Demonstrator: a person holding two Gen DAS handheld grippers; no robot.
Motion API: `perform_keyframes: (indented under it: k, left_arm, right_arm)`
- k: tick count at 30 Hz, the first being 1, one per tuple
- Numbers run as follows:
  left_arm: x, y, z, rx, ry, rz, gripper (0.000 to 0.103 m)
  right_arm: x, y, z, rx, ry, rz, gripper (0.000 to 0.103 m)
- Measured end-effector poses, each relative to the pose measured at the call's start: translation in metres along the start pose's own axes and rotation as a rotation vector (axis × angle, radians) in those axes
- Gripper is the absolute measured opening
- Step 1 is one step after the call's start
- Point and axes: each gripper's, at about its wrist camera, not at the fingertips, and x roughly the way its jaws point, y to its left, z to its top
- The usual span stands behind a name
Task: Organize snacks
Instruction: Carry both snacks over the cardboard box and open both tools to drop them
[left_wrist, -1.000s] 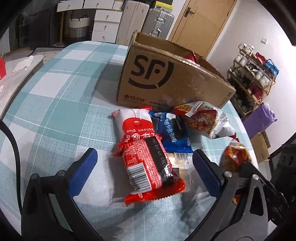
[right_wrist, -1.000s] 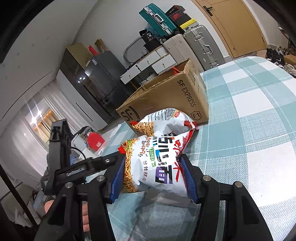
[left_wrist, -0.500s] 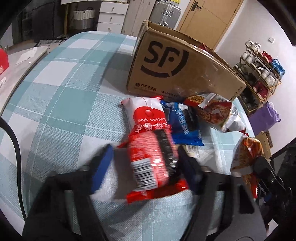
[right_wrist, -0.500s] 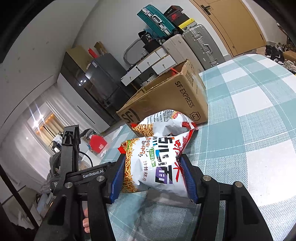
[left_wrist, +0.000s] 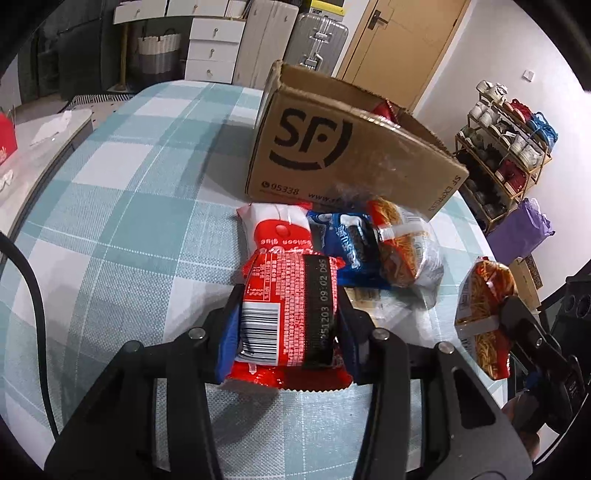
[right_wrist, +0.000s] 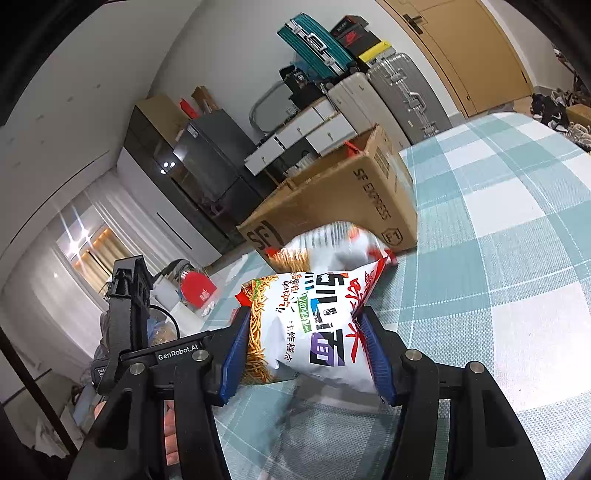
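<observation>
The red plastic snack packet with a white barcode panel and a black date strip (left_wrist: 290, 314) lies on the desk (left_wrist: 122, 221), which is covered in a teal-and-white checked cloth. The left gripper (left_wrist: 288, 332) has just been closing on it, and its blue-padded fingers (left_wrist: 229, 336) now press against both long sides of the packet, so the packet is clamped between them. The far end of this packet overlaps a white-and-red pouch printed "balloon glue" (left_wrist: 275, 225). Just beside that pouch lies a blue cookie wrapper (left_wrist: 347, 247), and touching the wrapper on its other side is a white-and-orange bag of fried noodle snack (left_wrist: 406, 251). Behind this cluster stands a brown cardboard box with a black "SF" logo (left_wrist: 332, 155), its top open and something red showing over the rim.

The right gripper (right_wrist: 306, 350) holds a second white bag of fried noodle snack with purple and black lettering (right_wrist: 310, 332); its blue-padded fingers (right_wrist: 234, 350) are partly closed and squeeze the bag from both sides, slightly above the desk. In the left wrist view the same bag appears at the right edge, well apart from the cluster. A person's hand (right_wrist: 171, 439) shows below the left tool.

Beyond the desk are white drawers (left_wrist: 212, 44), silver suitcases (left_wrist: 317, 40), a wooden door (left_wrist: 399, 48) and a shoe rack (left_wrist: 506, 147).
</observation>
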Motion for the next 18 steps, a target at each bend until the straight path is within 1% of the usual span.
perform_keyframes:
  k: [3,10,18]
  left_arm:
    - [-0.007,-0.003,-0.002,0.004,-0.004,-0.002,0.042]
    - [-0.028,-0.009,-0.01,0.034,-0.033,0.002,0.042]
    - [-0.052,-0.014,-0.015,0.075,-0.072,0.009,0.042]
  right_arm:
    - [-0.004,0.003,0.0,-0.009,-0.019,0.01,0.058]
    - [-0.008,0.005,0.001,-0.008,-0.024,0.005,0.058]
    - [-0.012,0.012,0.0,-0.039,-0.048,-0.005,0.058]
